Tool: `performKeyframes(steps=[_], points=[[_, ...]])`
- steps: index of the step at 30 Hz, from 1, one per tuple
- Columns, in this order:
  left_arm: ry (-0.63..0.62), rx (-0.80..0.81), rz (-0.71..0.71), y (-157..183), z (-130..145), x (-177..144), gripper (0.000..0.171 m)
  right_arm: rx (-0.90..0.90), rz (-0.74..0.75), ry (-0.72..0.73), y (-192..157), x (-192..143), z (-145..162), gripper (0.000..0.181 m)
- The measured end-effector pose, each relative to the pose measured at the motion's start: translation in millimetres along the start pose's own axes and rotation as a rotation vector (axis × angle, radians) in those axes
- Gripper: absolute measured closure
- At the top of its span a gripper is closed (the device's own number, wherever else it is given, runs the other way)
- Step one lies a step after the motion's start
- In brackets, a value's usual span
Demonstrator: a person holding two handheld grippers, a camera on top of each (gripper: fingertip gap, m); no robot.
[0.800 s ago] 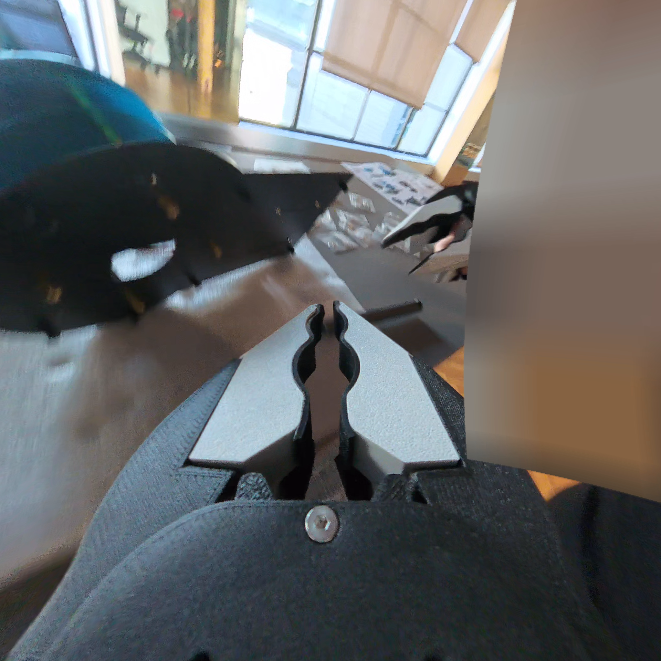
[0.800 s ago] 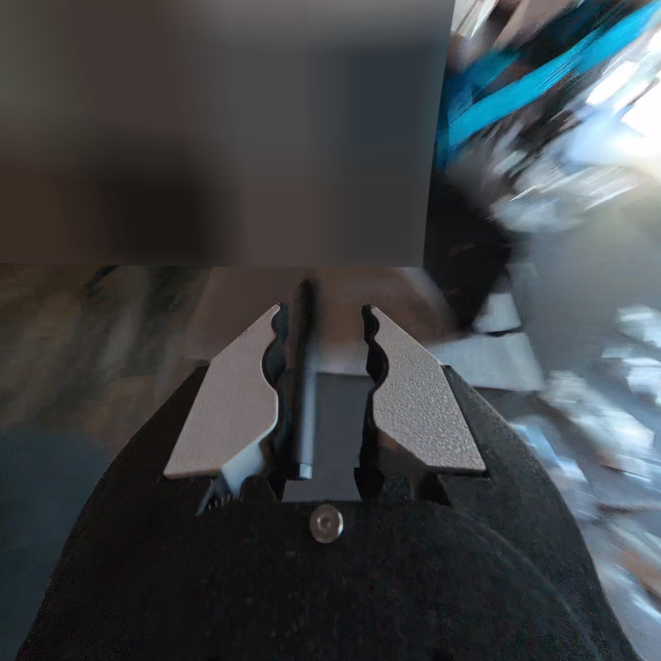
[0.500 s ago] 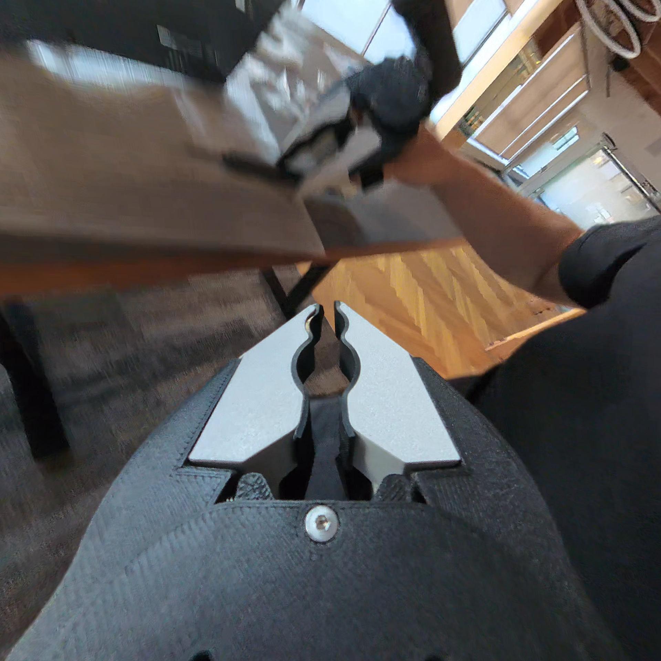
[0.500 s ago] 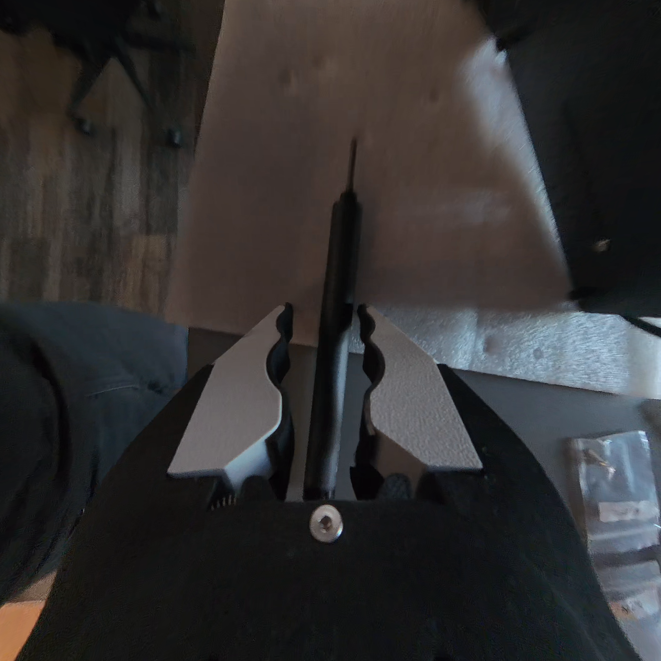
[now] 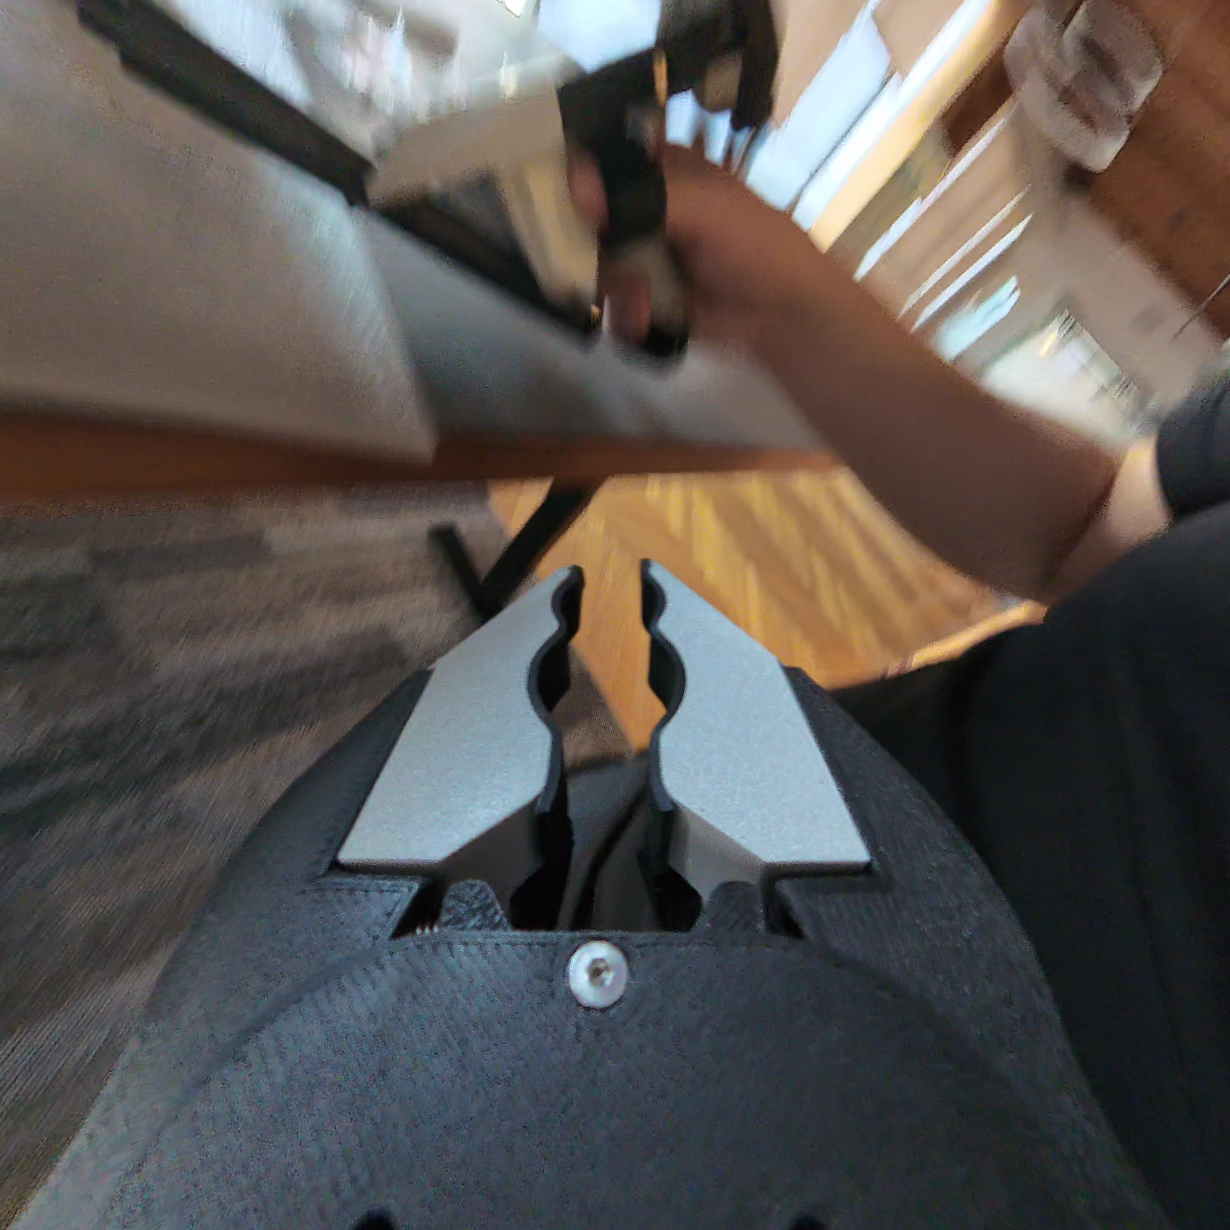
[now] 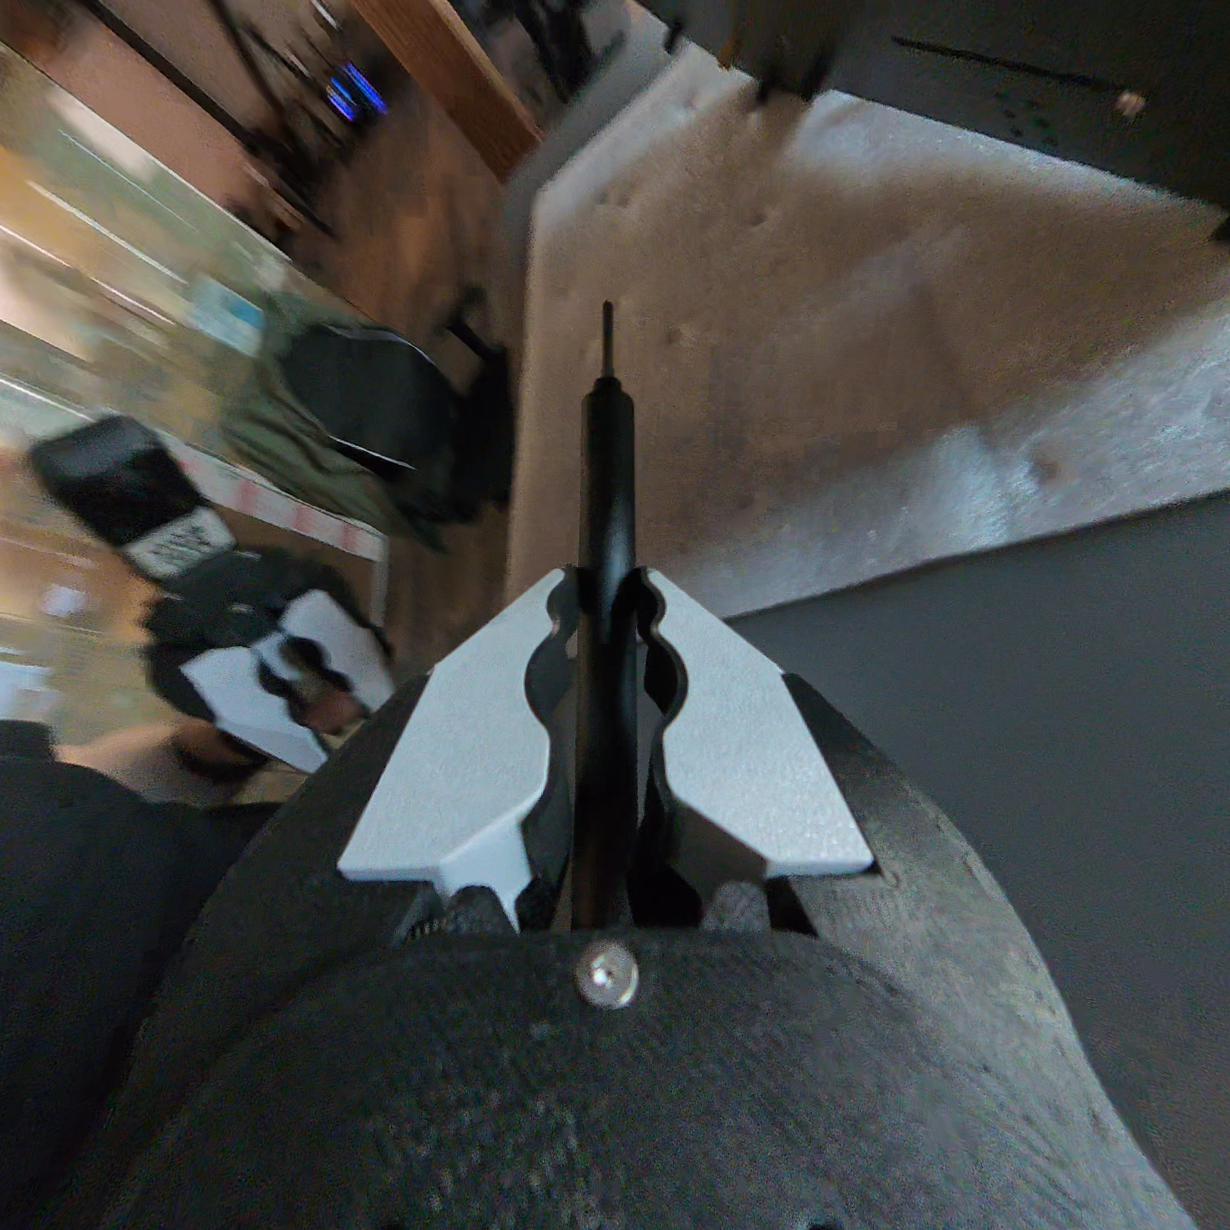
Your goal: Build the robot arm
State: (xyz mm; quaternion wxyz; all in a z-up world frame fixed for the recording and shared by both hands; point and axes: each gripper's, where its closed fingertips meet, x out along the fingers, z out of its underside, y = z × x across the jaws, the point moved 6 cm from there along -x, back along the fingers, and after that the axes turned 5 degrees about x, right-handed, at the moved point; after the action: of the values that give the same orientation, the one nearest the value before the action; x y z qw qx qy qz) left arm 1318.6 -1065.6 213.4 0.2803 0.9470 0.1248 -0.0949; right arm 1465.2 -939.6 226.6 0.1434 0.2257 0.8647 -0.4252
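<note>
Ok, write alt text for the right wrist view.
The right gripper is shut on a slim black screwdriver, its thin tip pointing ahead over a pale foam sheet on a grey table. The left gripper appears blurred at the left.

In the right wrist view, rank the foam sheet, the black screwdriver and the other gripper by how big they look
1. Foam sheet
2. Screwdriver, though nearness inflates it
3. Left gripper, far off and blurred

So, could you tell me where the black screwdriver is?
In the right wrist view, the black screwdriver is gripped between the right tongs, its tip over the pale foam sheet.
</note>
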Motion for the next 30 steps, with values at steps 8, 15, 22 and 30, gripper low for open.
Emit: performKeyframes(steps=[8,15,22,30], points=[[0.161,-0.093,-0.039,11,-46,76,0.135,0.355,-0.460,0.214,-15,-52,7,0.166],[0.308,-0.275,0.168,32,-75,97,0.133,0.519,-0.764,0.373,-37,-75,-3,0.165],[0.285,-0.334,0.115,24,-73,94,0.136,0.557,-0.749,0.495,-35,-76,1,0.165],[0.321,-0.423,0.205,16,-66,87,0.132,0.596,-0.761,0.525,-48,-56,14,0.165]])
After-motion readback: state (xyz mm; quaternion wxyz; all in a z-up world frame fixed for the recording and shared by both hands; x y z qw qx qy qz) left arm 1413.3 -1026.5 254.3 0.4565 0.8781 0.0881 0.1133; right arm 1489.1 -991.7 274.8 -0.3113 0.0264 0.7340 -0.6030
